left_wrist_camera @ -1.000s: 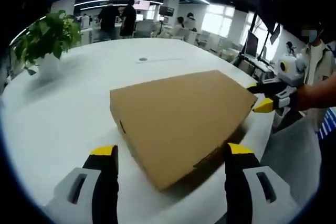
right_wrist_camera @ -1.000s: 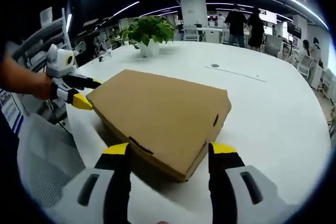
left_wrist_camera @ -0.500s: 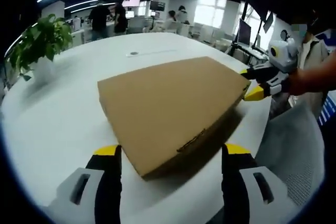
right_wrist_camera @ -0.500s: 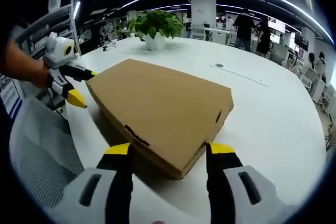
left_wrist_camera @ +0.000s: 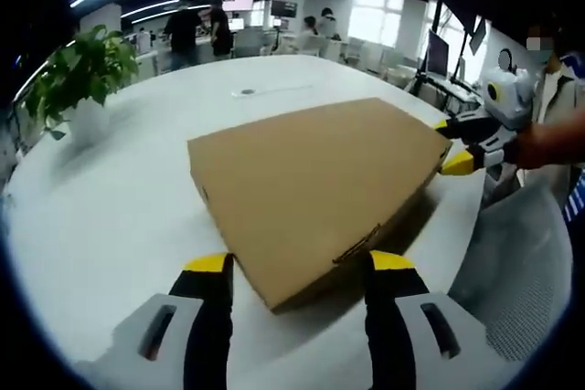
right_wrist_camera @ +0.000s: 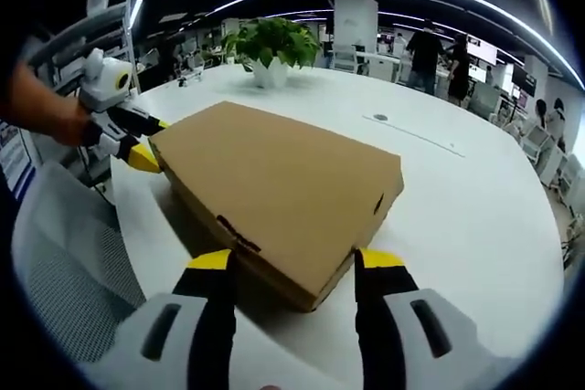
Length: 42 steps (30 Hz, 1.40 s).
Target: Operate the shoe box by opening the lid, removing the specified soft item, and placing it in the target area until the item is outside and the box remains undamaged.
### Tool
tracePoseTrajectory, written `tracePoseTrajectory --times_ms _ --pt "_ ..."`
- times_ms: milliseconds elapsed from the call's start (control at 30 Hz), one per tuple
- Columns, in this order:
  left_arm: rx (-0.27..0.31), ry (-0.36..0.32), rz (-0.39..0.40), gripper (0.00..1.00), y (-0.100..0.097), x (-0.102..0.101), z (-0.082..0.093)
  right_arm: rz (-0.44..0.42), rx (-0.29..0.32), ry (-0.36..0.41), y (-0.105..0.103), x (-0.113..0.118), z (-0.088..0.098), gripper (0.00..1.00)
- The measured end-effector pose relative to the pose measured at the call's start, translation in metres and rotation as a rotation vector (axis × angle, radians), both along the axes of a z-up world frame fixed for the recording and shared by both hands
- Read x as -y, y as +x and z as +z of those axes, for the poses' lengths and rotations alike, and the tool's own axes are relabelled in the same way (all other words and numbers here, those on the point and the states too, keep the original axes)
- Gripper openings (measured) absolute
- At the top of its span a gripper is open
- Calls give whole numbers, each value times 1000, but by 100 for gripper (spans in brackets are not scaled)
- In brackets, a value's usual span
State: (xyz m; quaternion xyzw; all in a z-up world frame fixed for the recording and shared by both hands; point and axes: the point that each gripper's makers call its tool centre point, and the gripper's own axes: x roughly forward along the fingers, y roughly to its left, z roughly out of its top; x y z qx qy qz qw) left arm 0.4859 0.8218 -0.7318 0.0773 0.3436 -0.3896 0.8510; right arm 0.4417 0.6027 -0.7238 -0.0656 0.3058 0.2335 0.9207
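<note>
**Shoe box closed, both claws spread at opposite corners**

Left claw: jaws spread wide, straddling the near corner of the shoe box without a confirmed grip; the yellow tips sit just beside the cardboard walls. Right claw: jaws likewise spread, set either side of the opposite corner of the box, holding nothing.

The box lies flat on the white round surface, near the edge closest to the person, lid fully down. Contents cannot be seen. A locking tab shows on one side wall and a small slot on another. No legible print or label on the cardboard.

A potted plant stands at the surface's far edge.
</note>
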Motion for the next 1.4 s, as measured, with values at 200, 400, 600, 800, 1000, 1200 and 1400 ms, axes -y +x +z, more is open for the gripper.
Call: tracePoseTrajectory --times_ms 200,400,600,800,1000,1200,1400 --pt "2 -1 -9 61 -3 3 1 6 -8 5 0 -1 3 47" --pt "4 -9 -4 63 -5 4 6 -3 9 7 -2 -2 12 47" --pt "18 -22 1 63 -6 3 17 -9 36 9 -3 -2 25 47" --pt "32 -35 2 64 -7 3 26 -10 54 16 -1 -3 35 49" --pt "45 -47 2 64 -7 4 36 -16 70 32 0 -5 46 51" --pt "61 -58 -1 63 -5 3 46 -16 84 38 4 -6 54 54" --pt "75 -66 -3 62 -2 3 54 4 103 18 7 -5 62 54"
